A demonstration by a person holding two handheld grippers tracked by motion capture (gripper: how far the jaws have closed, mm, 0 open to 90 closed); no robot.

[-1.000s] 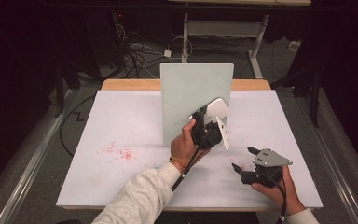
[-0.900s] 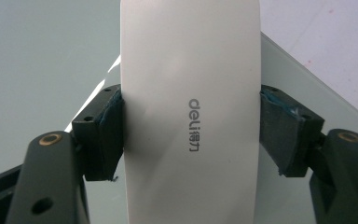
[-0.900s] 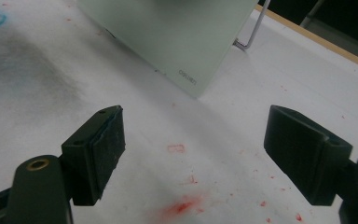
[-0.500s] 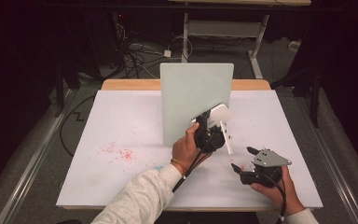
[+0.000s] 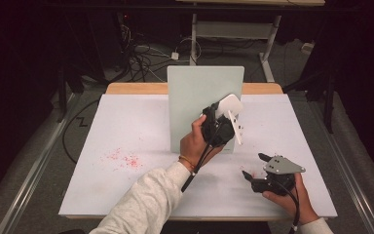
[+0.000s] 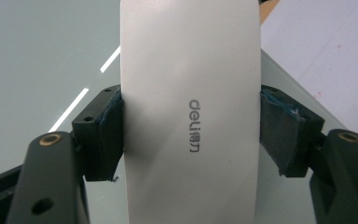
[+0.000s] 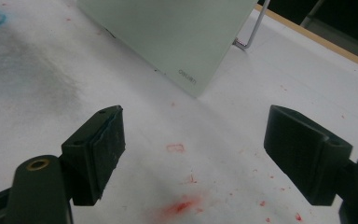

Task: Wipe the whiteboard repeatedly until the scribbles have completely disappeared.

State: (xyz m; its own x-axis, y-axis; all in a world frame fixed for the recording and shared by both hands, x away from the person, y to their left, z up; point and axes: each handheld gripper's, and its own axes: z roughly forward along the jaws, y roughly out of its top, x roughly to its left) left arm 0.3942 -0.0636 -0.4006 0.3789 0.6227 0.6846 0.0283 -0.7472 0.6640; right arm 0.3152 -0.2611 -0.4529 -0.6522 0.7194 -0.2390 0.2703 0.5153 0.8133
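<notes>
Evidently the left gripper (image 5: pixel 225 118), centre of the high view, has its jaws clamped on a white eraser (image 6: pixel 191 116) held against the upright board (image 5: pixel 195 97), likely for wiping; the right gripper (image 5: pixel 254 166) rests lower right, jaws spread and empty, out of the way

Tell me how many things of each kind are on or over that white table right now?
Upright pale green boards: 1
White Deli erasers, clamped in the left gripper: 1
Handheld grippers, counting the open right gripper: 2
Patches of red specks: 2
Total: 6
</notes>
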